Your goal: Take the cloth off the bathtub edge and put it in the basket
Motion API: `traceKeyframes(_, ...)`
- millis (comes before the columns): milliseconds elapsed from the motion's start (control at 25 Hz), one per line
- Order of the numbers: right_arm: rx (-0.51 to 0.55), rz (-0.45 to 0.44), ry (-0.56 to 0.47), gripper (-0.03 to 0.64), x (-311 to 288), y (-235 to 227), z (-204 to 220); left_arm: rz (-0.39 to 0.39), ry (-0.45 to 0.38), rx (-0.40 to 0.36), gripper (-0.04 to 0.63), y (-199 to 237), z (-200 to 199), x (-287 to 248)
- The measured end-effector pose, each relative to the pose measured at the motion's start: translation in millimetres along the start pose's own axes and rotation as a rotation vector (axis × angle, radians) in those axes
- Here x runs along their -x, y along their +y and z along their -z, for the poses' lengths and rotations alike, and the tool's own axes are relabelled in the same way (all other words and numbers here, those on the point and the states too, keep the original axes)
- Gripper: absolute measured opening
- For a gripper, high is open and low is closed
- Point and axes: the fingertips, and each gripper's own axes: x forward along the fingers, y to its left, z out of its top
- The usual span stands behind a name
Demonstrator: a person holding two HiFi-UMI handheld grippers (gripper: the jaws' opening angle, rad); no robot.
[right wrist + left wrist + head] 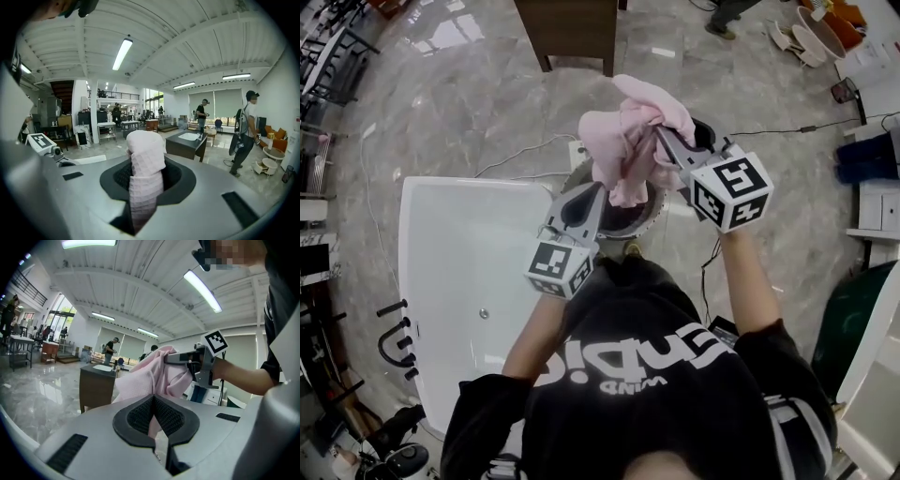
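Above round dark basket (630, 221), just beside white bathtub (459, 272): pink waffle-weave cloth (633, 131) hangs bunched in air. Left claw (598, 187) pinched on cloth's lower fold, near basket rim. Right claw (661, 138) clamped on upper bunch, higher above basket.

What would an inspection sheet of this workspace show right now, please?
Surface: grey marble floor, with a white bathtub standing on it.
Job's things: pink cloth held up over the dark round basket, not yet in it.
Clutter: black taps beside the bathtub; a blue container at the far right.
Grippers: left gripper and right gripper are both shut on the cloth.
Cables: a pale cable and a black cable lie on the floor.
Surroundings: brown cabinet beyond the basket; a person stands in the open hall.
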Motion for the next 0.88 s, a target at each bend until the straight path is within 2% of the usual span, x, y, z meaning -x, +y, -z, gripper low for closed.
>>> traceKeyframes(240,-0.055,-0.036,0.097,0.080,-25,-7,70,-0.021,0.023,0.009,0.014,27,21,-24)
traceKeyframes(360,-0.074,-0.044,0.153,0.080,-40,-7,112,-0.045,0.045,0.039,0.014,50,43,-35)
traceKeyframes(600,-0.144,-0.081,0.276,0.080,-65,4,223,-0.092,0.103,0.097,0.014,87,109,-62)
traceKeyframes(760,-0.166,-0.103,0.352,0.080,-87,10,305,-0.147,0.109,0.139,0.014,115,158,-84)
traceKeyframes(880,-0.181,-0.106,0.392,0.080,-103,12,360,-0.159,0.124,0.145,0.014,126,198,-101)
